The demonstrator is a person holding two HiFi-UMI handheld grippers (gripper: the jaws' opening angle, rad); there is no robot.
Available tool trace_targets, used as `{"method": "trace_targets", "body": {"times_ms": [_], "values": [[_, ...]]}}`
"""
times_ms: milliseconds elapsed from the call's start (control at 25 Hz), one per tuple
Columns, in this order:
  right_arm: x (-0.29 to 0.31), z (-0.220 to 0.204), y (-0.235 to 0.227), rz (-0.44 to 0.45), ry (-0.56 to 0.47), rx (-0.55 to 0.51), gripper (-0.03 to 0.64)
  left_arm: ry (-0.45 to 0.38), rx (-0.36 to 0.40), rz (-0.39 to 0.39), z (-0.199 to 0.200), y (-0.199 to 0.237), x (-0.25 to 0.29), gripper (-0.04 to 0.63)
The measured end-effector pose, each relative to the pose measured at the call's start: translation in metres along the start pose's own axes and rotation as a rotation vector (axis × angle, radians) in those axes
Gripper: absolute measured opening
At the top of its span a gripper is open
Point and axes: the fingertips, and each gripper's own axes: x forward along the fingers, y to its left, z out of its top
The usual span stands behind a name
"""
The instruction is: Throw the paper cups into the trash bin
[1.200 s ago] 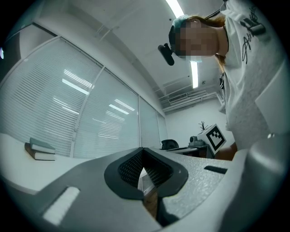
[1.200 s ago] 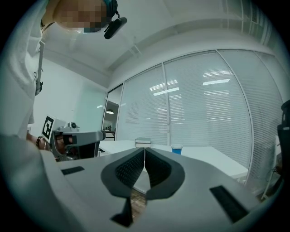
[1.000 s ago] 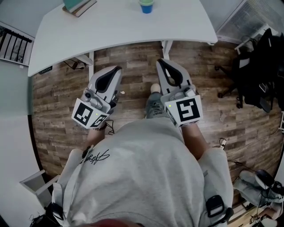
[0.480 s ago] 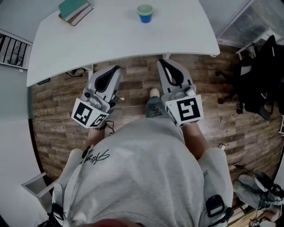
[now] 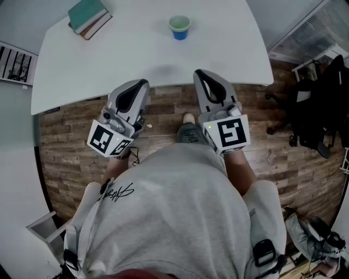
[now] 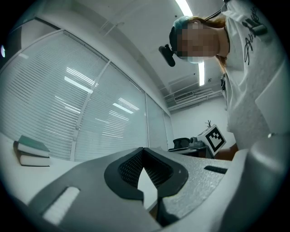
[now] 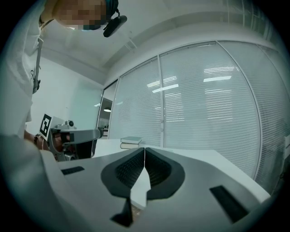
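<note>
A blue paper cup (image 5: 179,26) stands upright near the far side of the white table (image 5: 109,60), alone and beyond both grippers. My left gripper (image 5: 144,84) is shut and empty, its tips at the table's near edge. My right gripper (image 5: 199,73) is also shut and empty, its tips just over that edge, below and slightly right of the cup. In the left gripper view the left gripper (image 6: 144,150) shows its jaws touching at the tip. The right gripper (image 7: 144,150) looks the same in its own view. The cup appears in neither gripper view. No trash bin is in view.
Two stacked books (image 5: 89,16) lie at the table's far left corner, also in the right gripper view as books (image 7: 131,142). A dark chair with bags (image 5: 319,103) stands on the wooden floor at the right. Cables (image 5: 133,155) lie on the floor near my feet.
The table and cup have slid nearer and lower in the head view as I stepped forward. Both grippers, still shut, now reach the table's near edge.
</note>
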Motion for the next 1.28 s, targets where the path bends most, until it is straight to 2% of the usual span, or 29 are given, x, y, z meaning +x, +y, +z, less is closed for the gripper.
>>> {"method": "trace_targets", "body": {"times_ms": [200, 360, 520, 720, 1280], "values": [[0.021, -0.007, -0.019, 0.004, 0.06, 0.019, 0.009, 0.007, -0.003, 0.009, -0.003, 0.018, 0.02, 0.0], [0.041, -0.001, -0.033, 0.022, 0.002, 0.005, 0.009, 0.009, -0.001, 0.018, -0.005, 0.034, 0.035, 0.0], [0.06, -0.004, -0.043, 0.049, 0.039, 0.019, 0.009, 0.006, 0.004, 0.032, -0.004, 0.051, 0.05, 0.0], [0.084, 0.0, -0.062, 0.053, 0.009, 0.011, 0.009, 0.009, 0.014, 0.054, -0.004, 0.07, 0.063, 0.0], [0.129, -0.011, -0.089, 0.128, 0.042, 0.02, 0.011, 0.018, -0.004, 0.107, -0.018, 0.11, 0.098, 0.0]]}}
